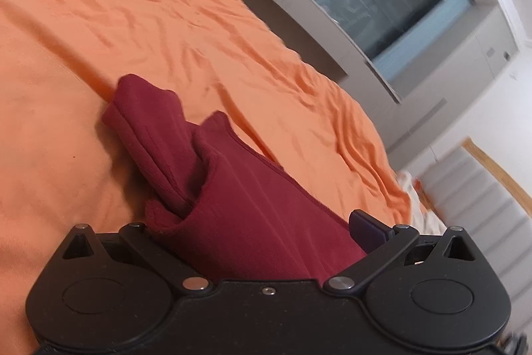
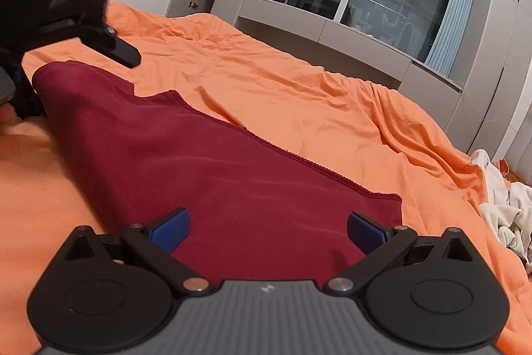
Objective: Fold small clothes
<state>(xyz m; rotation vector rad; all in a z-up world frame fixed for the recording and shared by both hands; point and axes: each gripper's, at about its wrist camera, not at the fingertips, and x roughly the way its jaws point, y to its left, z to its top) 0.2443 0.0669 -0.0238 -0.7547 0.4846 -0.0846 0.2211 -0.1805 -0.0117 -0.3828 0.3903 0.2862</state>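
A dark red knit garment with a scalloped stitched hem lies on a wrinkled orange bedsheet. The right gripper sits low over the flat end of it, blue-padded jaws spread wide, the cloth passing between them ungripped. The left gripper is tilted, the view canted; bunched cloth fills its mouth and hides one finger, so its grip cannot be told. Pale crumpled fabric lies off the bed's edge.
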